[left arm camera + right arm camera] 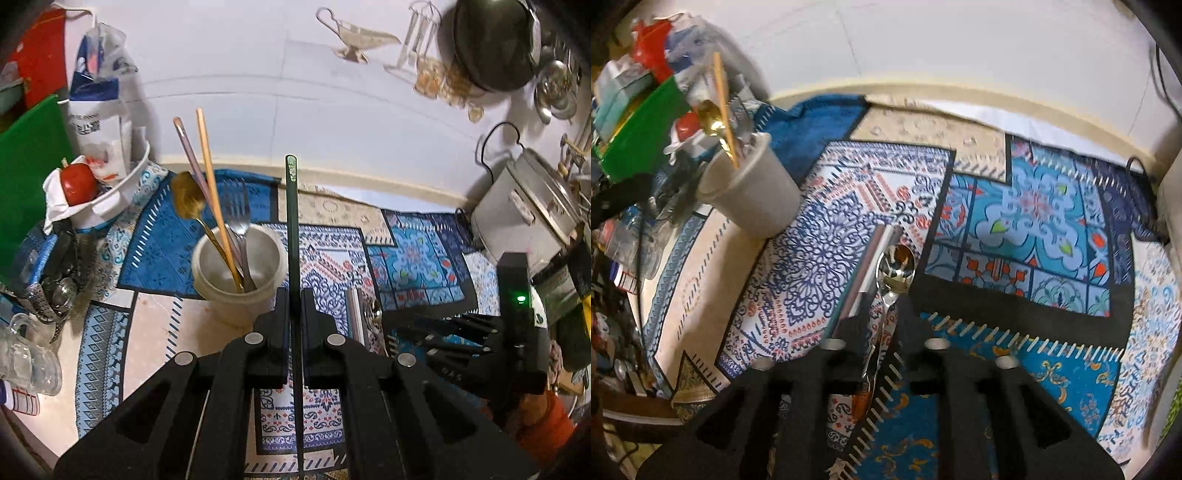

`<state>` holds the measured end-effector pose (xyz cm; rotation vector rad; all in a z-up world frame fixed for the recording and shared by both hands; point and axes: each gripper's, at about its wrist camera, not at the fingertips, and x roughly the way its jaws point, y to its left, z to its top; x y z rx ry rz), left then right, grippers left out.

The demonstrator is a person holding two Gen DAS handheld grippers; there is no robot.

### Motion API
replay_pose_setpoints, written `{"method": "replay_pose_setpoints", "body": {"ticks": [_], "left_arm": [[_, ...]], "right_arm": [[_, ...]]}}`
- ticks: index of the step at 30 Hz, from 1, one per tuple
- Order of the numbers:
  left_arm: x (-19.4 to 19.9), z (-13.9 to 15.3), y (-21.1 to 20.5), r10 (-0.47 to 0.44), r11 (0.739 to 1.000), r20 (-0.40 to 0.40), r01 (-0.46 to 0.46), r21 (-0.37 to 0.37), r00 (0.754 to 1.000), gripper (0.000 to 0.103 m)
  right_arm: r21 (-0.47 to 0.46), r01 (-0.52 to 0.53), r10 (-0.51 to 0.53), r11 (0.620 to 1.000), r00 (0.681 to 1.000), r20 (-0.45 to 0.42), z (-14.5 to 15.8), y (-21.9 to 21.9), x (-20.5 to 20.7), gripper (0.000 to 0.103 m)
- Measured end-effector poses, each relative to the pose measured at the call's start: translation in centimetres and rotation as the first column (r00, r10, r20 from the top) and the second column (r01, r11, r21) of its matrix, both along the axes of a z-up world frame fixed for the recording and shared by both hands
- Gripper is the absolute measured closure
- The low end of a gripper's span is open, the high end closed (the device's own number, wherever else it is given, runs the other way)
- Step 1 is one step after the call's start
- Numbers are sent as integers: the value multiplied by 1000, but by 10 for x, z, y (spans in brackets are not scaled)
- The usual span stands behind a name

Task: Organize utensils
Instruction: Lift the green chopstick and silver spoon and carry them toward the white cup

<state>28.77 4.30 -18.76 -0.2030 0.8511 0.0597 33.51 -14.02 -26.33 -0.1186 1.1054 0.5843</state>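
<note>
My left gripper (294,302) is shut on a dark green chopstick (291,221), held upright just right of the white utensil cup (236,269). The cup holds a gold spoon (186,197), a fork (236,218), a wooden chopstick and a pink one. In the right wrist view my right gripper (882,314) is open, its fingers on either side of the handle of a silver spoon (895,269) that lies on the patterned cloth (812,266). A silver chopstick (868,266) lies just left of the spoon. The cup (750,192) stands at the left.
A white bowl with a red tomato (77,182) and a bag stand left of the cup. Glasses (22,354) and clutter fill the left edge. A rice cooker (528,206) stands at the right. A black wok (491,40) hangs on the wall.
</note>
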Motion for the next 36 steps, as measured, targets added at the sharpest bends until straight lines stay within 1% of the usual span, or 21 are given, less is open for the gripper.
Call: {"method": "replay_pose_setpoints", "body": {"ticks": [1,3,5,6,8,10,12,15,19,20,22,23,27,30,33,36], "left_arm": [[-1,2,1,10,1000,6,-10,6,1000,99],[-1,4,3,25,1000,13,-25,8,1000,99],[-1,5,6,41,999,17,-41,7,999,99],[-1,6,7,51,999,20,-51,12,998,99],[-1,7,10,71,997,24,-72,17,997,99],[-2,9,13,88,996,29,-89,14,996,99],[-2,11,16,105,994,37,-106,11,994,99],[-2,15,20,123,992,48,-124,4,991,99],[1,21,24,128,992,61,-128,8,990,99],[1,22,25,127,992,64,-128,10,990,99],[3,25,27,122,992,73,-123,8,990,99],[3,27,28,118,993,77,-119,5,990,99],[7,31,35,91,996,95,-91,-5,991,99],[11,33,40,54,999,104,-53,-10,993,99],[16,37,47,13,1000,115,-12,-6,993,99],[19,44,56,-18,1000,129,20,-12,991,99]], "right_arm": [[9,11,-11,1000,1000,4,-2,-1,3,55],[10,15,-15,1000,1000,7,-6,1,8,55],[3,7,-7,1000,1000,-19,-13,5,15,55],[-3,3,-3,1000,1000,-23,-15,8,17,57],[-49,-10,9,999,1000,-18,-24,15,18,59],[-94,-28,27,995,1000,-11,-30,20,18,66],[-127,-45,45,991,999,-2,-35,24,15,67],[-130,-52,55,990,998,20,-35,25,11,67],[-73,-26,25,997,1000,-11,-36,21,15,71],[-71,-22,21,997,1000,-9,-36,20,17,73],[-72,-12,11,997,1000,-11,-37,20,19,80],[-96,0,0,995,1000,8,-36,20,20,93],[-69,19,-20,997,1000,-9,-36,16,28,95],[-67,44,-44,997,999,1,-33,13,27,98],[-68,86,-85,994,996,16,-29,12,21,99],[-64,128,-128,990,992,-4,-24,7,18,99]]}}
